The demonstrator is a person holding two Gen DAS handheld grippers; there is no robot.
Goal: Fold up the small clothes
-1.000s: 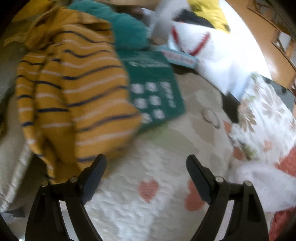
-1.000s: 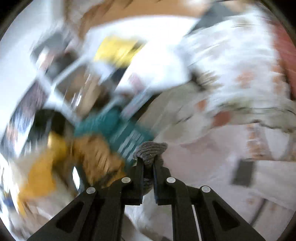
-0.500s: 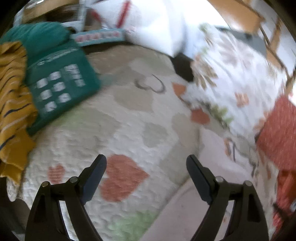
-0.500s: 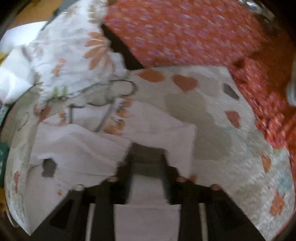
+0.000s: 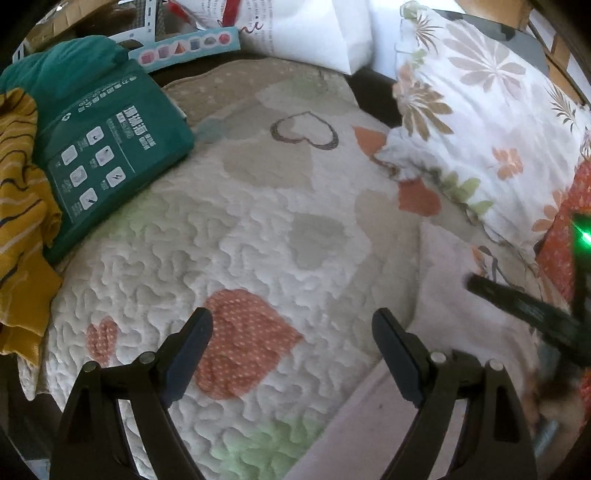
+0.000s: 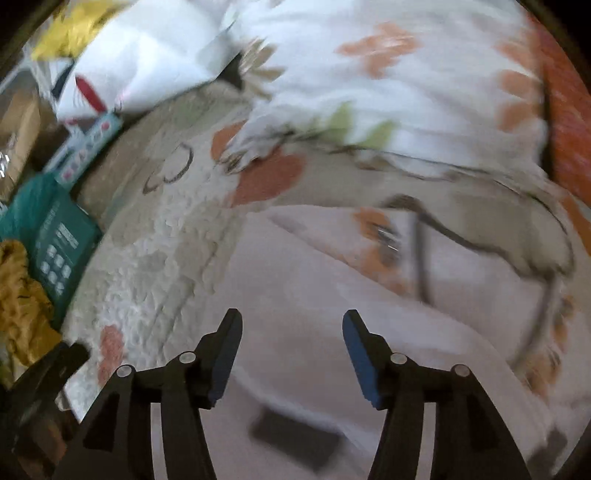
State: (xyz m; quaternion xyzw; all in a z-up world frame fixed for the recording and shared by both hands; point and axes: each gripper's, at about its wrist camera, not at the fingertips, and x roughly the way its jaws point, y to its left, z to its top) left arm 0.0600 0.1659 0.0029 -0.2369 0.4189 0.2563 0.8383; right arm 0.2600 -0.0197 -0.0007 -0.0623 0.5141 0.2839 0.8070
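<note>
A pale pink garment lies flat on the heart-patterned quilt; the left wrist view shows it at the lower right. My right gripper hangs just above it. Its jaws are opening, with nothing between them. My left gripper stands open over bare quilt, left of the garment, holding nothing. A dark finger of the right gripper reaches in over the garment. A yellow striped garment lies bunched at the quilt's left edge.
A green printed pack lies next to the yellow garment. A floral pillow and red patterned fabric border the quilt on the right. A white bag and a pale blue box stand at the back.
My right gripper was shut on a grey knit piece; it now stands open, empty and lower over the pale garment. My left gripper swung right, away from the yellow striped garment.
</note>
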